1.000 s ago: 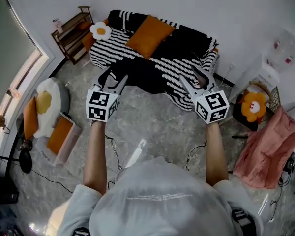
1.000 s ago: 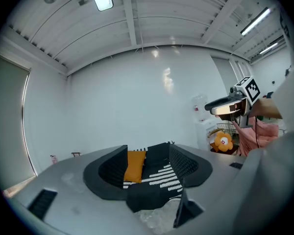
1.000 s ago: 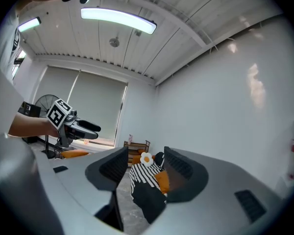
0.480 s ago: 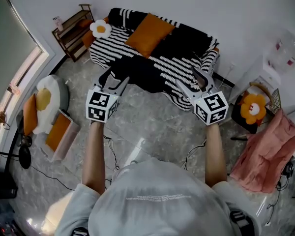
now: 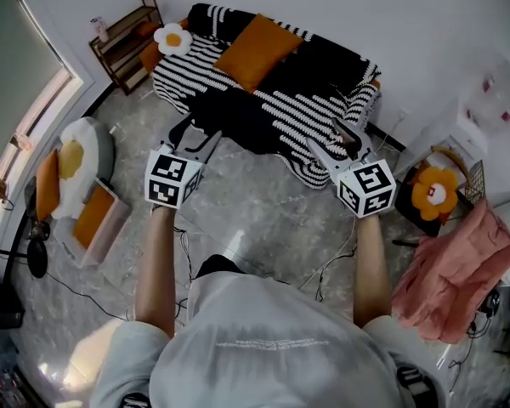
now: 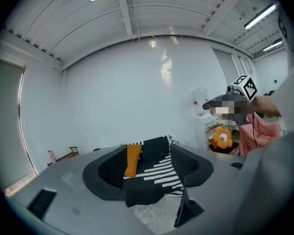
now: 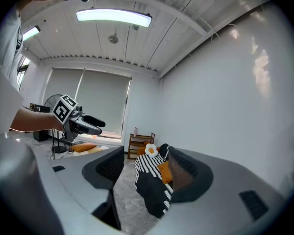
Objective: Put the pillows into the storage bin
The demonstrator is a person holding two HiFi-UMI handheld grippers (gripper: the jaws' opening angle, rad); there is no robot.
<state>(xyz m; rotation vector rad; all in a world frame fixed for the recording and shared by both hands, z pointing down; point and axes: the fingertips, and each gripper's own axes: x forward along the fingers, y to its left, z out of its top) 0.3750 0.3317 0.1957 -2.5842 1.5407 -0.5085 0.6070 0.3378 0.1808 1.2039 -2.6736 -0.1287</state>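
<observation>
The orange pillow (image 5: 257, 51) lies on the striped sofa (image 5: 323, 100), well apart from both grippers. Soft and light, it should pinch best at a corner. The left hand-held gripper (image 5: 200, 130) has just been opening, and the right hand-held gripper (image 5: 326, 136) also gapes, both empty.

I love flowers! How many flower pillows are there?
2: a white flower pillow on the striped sofa's left end, an orange flower pillow at the right. Others may be hidden.
</observation>
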